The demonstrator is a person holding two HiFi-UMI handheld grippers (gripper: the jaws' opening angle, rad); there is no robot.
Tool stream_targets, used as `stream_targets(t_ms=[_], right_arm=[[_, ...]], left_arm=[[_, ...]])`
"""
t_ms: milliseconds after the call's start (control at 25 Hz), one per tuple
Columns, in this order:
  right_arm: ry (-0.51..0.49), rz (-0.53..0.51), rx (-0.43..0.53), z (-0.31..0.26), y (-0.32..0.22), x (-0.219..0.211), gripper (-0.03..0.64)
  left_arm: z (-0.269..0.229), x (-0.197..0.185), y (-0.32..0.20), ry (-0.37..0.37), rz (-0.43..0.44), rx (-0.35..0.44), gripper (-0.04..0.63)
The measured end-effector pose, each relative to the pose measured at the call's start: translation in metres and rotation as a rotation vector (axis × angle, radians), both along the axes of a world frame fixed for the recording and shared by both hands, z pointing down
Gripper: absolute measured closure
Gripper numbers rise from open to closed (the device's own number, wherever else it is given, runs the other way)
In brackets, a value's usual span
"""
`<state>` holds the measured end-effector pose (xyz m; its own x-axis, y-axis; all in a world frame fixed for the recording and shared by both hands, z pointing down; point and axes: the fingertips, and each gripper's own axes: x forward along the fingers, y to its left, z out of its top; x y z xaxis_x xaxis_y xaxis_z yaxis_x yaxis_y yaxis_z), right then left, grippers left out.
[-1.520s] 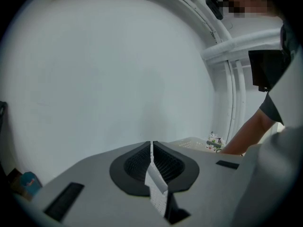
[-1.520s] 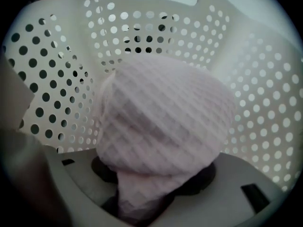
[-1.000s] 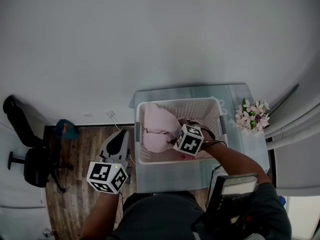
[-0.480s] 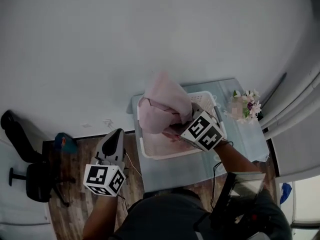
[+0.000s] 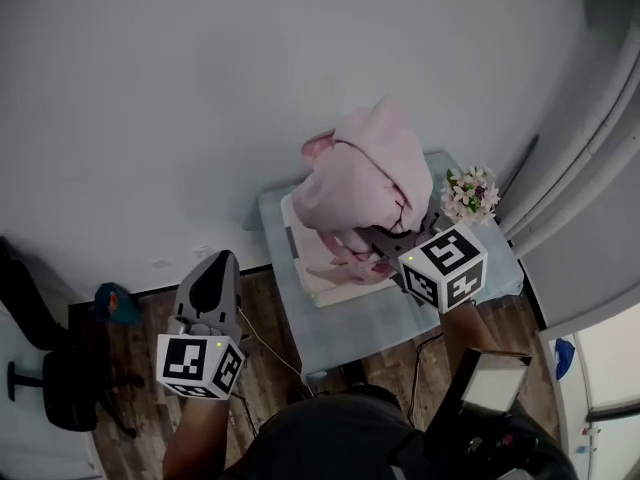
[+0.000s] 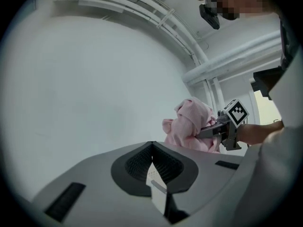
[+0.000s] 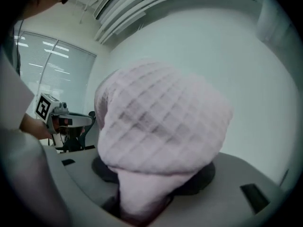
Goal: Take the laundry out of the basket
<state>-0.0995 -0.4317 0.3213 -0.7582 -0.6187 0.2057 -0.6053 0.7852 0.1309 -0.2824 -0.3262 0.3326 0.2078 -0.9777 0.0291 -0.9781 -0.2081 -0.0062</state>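
Fingers of the right gripper [image 5: 374,235] are clamped, about half closed, on a gathered fold of the pink laundry [image 5: 365,173]; the cloth is wedged between the pads and balloons out past them. That piece is up in the air over the basket [image 5: 293,248], above its far-right corner, and rests on nothing that I can see. It is a lumpy bundle rather than a spread sheet; its long axis runs roughly up and down, with the fat rounded end topmost and a thinner tail drooping below the jaws toward the basket. More pink cloth lies in the basket beneath it; whether that is the same piece's tail or a second item I can't tell from here. The basket sits toward the far edge of the pale table [image 5: 355,328]; a bunch of flowers [image 5: 470,193] stands at the table's far-right corner. The left gripper [image 5: 220,261] is held off the table's left edge, over the wooden floor [image 5: 130,388]; its jaws are closed together with nothing in them.

To my eye the step in hand is the lift-out. Next the bundle wants carrying sideways past the basket rim, high enough for the tail to clear, then setting down on bare table near the front edge, minding the flowers; the idle gripper could fetch what remains.
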Motion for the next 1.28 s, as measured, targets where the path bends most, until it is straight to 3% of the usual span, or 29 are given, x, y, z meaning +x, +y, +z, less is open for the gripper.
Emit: stream_targets(t_ms=[480, 800, 1040, 1280], right_arm=[[-0.134, 0.21, 0.015, -0.03, 0.091, 0.022, 0.344], [-0.225, 0.171, 0.001, -0.052, 0.128, 0.053, 0.344], [-0.219, 0.121, 0.036, -0.065, 0.138, 0.053, 0.344], [-0.222, 0.107, 0.019, -0.057, 0.132, 0.061, 0.343]], left_arm=[[0.011, -0.011, 0.034, 0.078, 0.097, 0.016, 0.584], [-0.022, 0.027, 0.048, 0.044, 0.09, 0.054, 0.584], [-0.04, 0.042, 0.053, 0.015, 0.088, 0.082, 0.584], [-0.036, 0.056, 0.048, 0.011, 0.068, 0.054, 0.584]])
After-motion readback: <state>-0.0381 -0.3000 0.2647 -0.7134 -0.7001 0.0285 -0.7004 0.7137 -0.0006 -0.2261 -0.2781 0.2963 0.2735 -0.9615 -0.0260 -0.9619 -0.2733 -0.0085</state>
